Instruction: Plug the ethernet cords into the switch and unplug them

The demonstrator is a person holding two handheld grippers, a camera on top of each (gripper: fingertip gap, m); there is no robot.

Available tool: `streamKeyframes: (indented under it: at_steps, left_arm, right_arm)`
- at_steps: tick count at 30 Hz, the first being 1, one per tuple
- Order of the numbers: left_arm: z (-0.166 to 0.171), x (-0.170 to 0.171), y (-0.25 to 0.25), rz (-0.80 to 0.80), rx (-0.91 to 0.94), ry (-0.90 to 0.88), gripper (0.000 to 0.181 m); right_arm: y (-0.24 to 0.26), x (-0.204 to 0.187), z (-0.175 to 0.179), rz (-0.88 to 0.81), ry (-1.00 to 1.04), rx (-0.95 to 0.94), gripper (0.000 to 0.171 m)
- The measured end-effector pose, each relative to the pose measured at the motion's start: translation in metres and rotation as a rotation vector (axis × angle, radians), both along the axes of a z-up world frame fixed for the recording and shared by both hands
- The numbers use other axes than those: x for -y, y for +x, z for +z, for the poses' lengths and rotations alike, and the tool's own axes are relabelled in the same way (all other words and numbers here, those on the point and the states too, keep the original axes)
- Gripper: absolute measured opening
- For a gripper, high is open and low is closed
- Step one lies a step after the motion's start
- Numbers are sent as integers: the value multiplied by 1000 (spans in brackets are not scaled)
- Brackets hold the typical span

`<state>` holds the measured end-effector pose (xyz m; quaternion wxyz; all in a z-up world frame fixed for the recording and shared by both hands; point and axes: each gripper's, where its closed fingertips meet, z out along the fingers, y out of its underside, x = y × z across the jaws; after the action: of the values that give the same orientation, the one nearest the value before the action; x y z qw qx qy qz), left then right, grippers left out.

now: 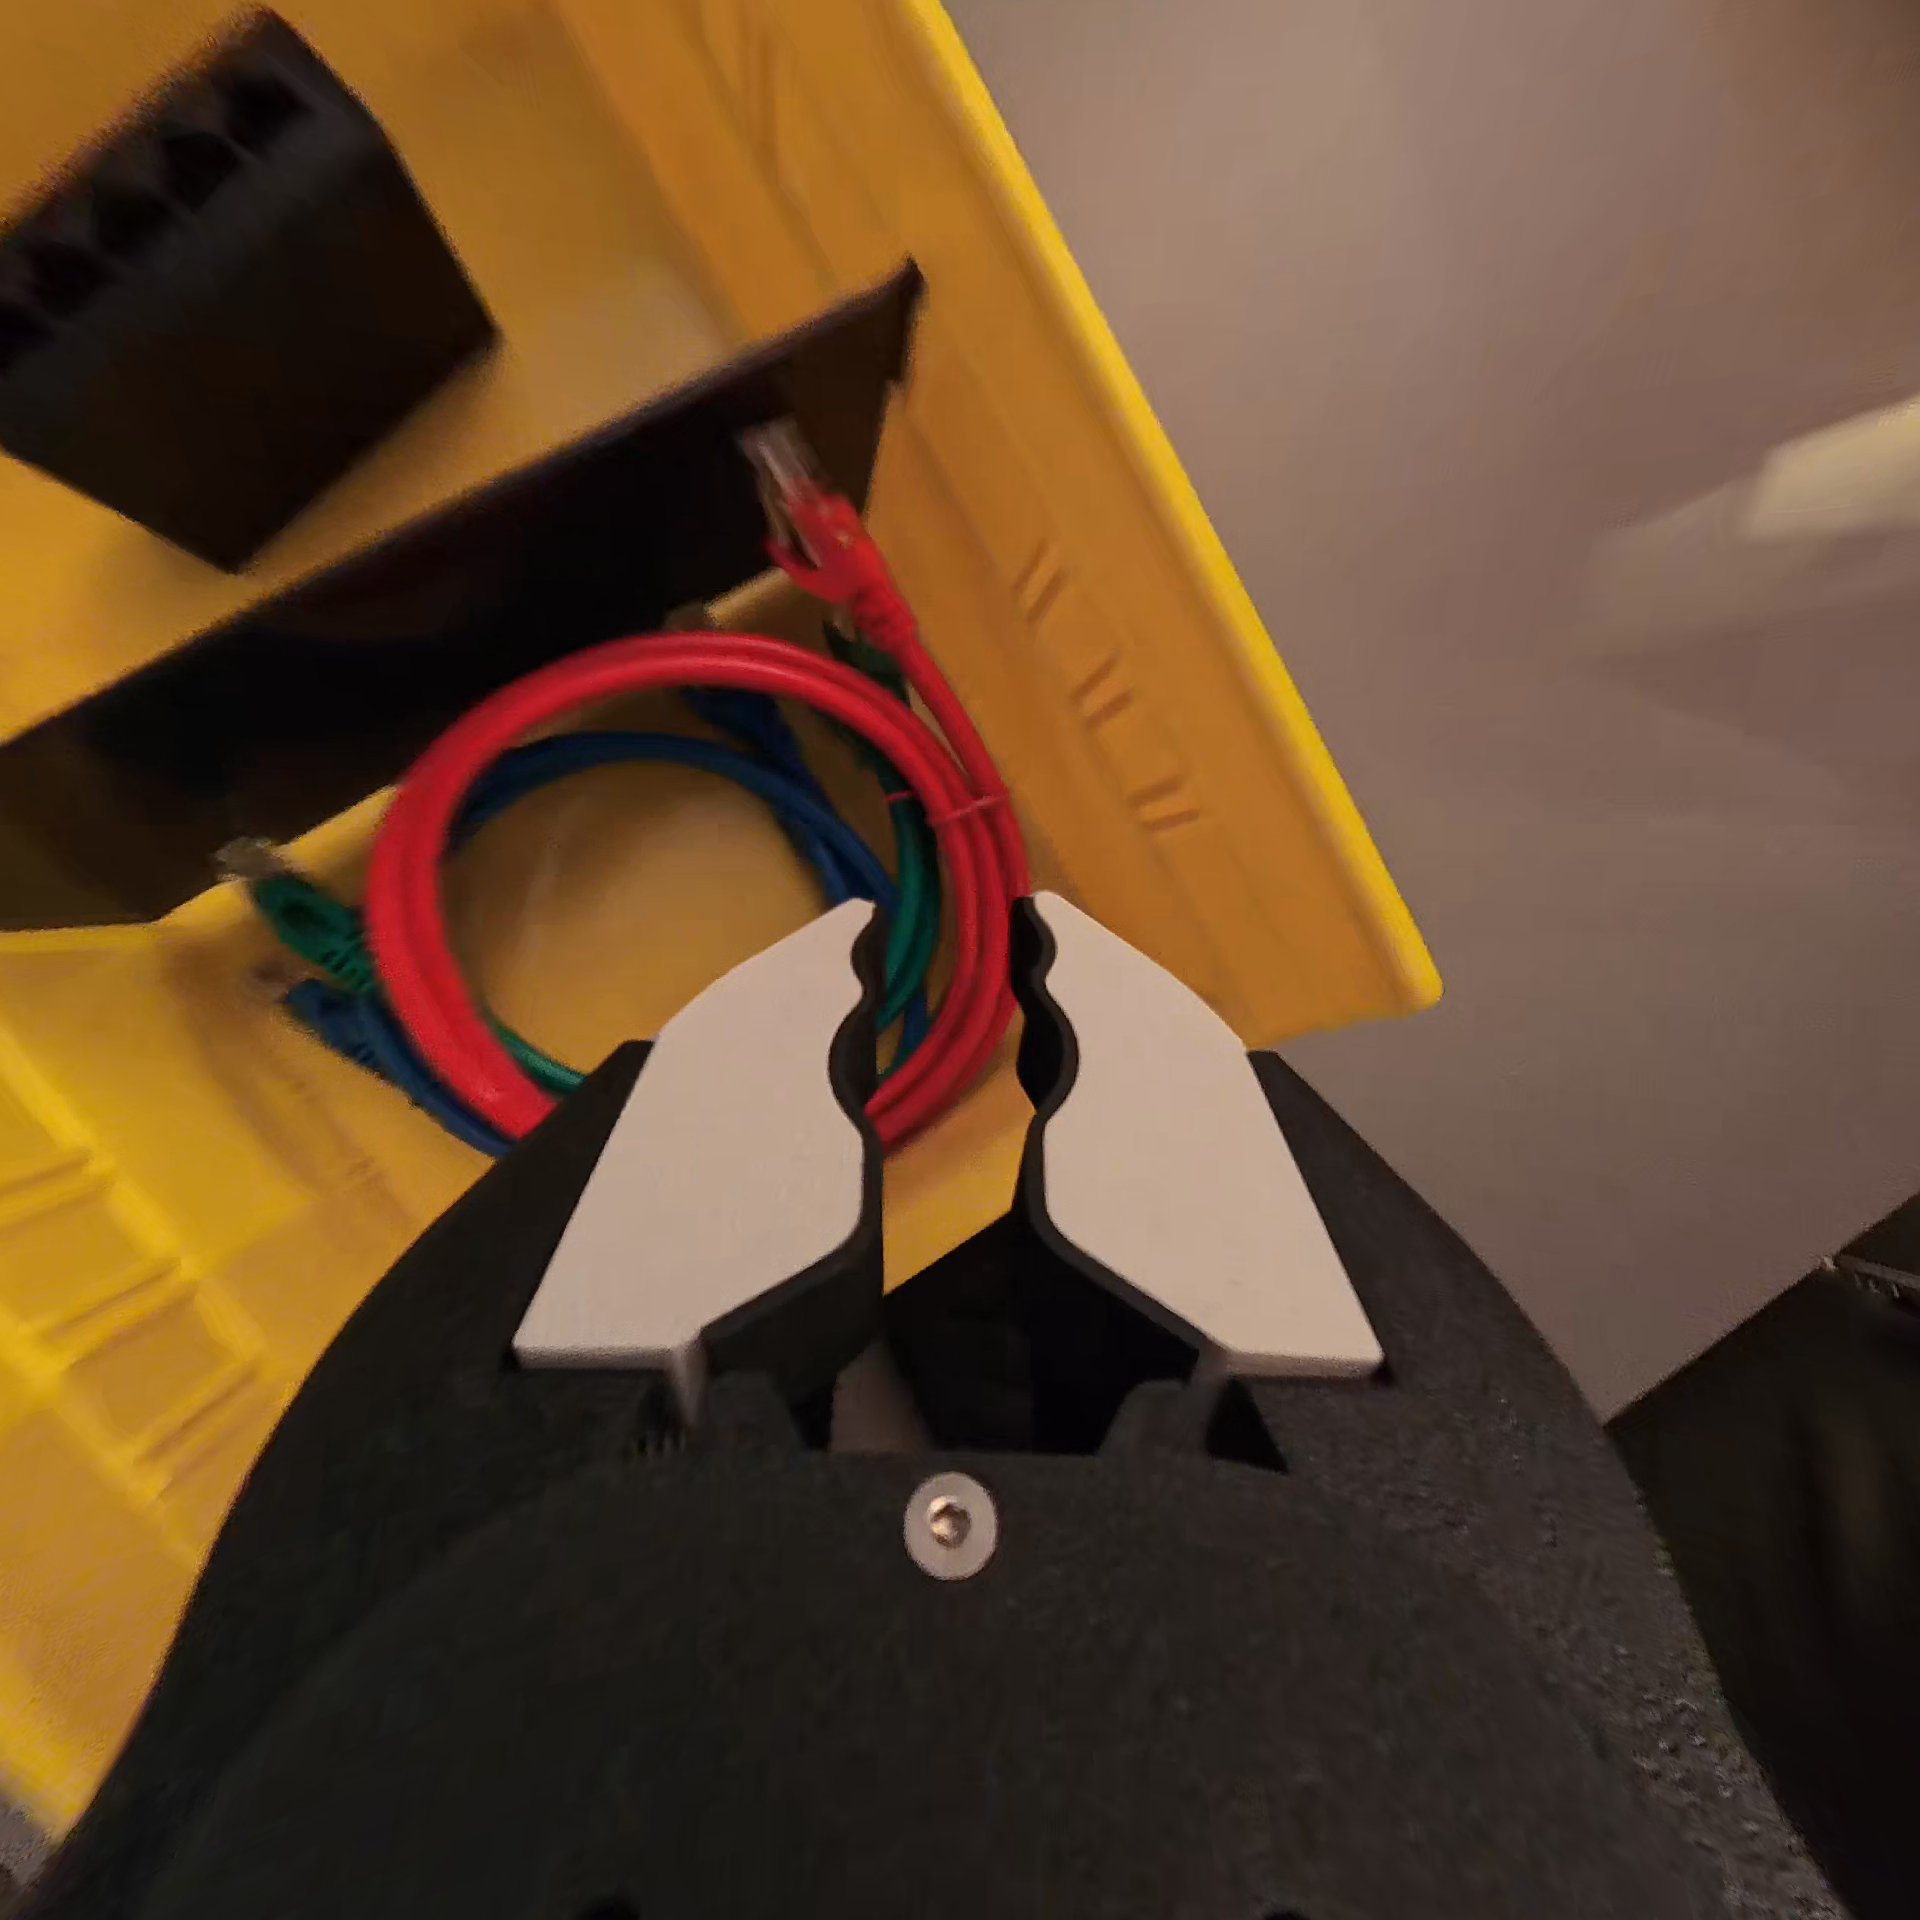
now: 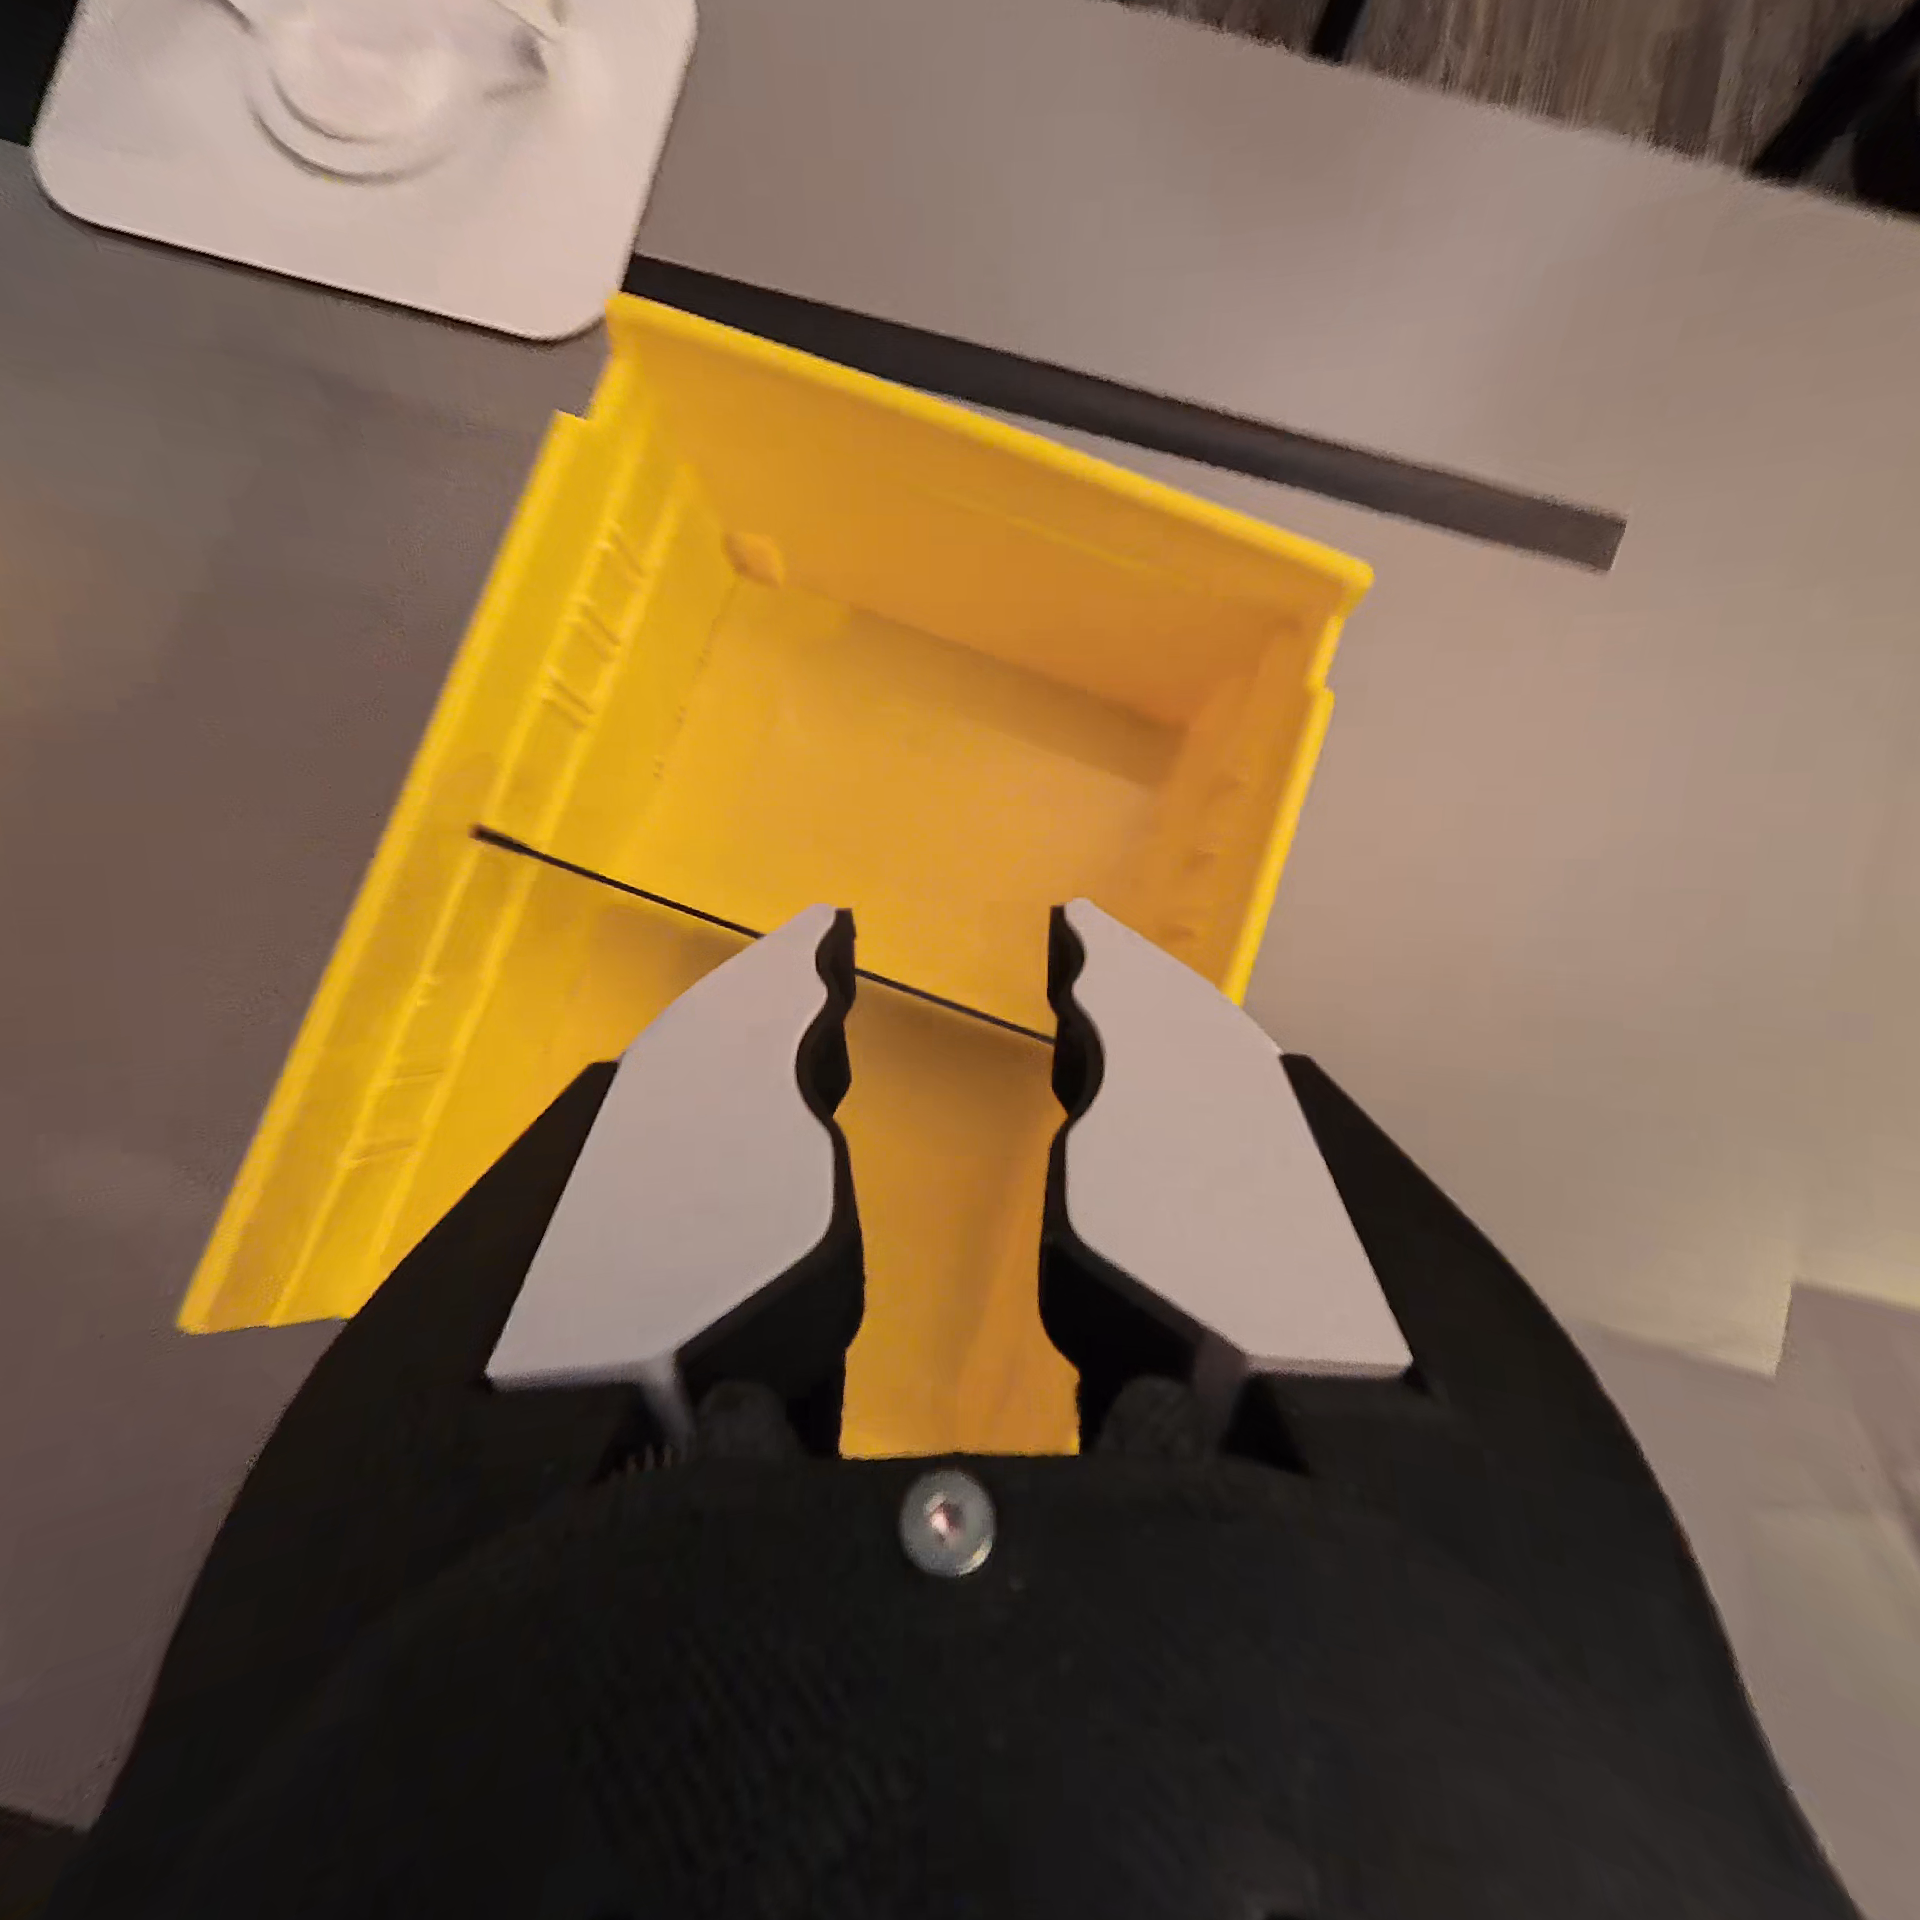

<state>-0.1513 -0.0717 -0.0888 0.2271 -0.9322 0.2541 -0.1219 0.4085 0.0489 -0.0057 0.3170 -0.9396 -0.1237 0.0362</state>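
Red cord (image 1: 665, 665) coiled, blue (image 1: 665, 750), green (image 1: 906, 914) beneath

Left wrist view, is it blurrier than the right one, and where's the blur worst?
Left wrist view: yes, motion-smeared, worst on the black ported switch and the yellow plastic bin; the red coiled ethernet cord stays readable. Right wrist view: sharper overall, though the white tray at top left is soft.
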Motion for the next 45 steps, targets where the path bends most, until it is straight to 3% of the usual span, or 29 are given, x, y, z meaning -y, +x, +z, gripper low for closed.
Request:
streamKeyframes:
  at_steps: [9, 16, 21, 34, 40, 45]
  left_arm:
    - [-41, 1, 4, -81, -176, -114, 38]
    - [-39, 2, 7, -98, -166, -115, 21]
    - [-34, 3, 6, -98, -138, -99, 20]
    - [59, -8, -7, 0, 93, 241, 18]
    - [91, -7, 15, -44, 20, 421, 18]
    - [124, 3, 50, -118, 2, 540, 18]
  right_arm:
    - [-44, -7, 21, 131, 113, 18, 36]
    - [-40, -8, 9, 129, 69, 52, 36]
    - [-39, -8, 14, 130, 93, 34, 36]
    - [-67, -6, 26, 213, 147, 27, 36]
    - [-145, 5, 42, 431, 237, -10, 36]
    - [-256, 43, 72, 766, 450, -185, 37]
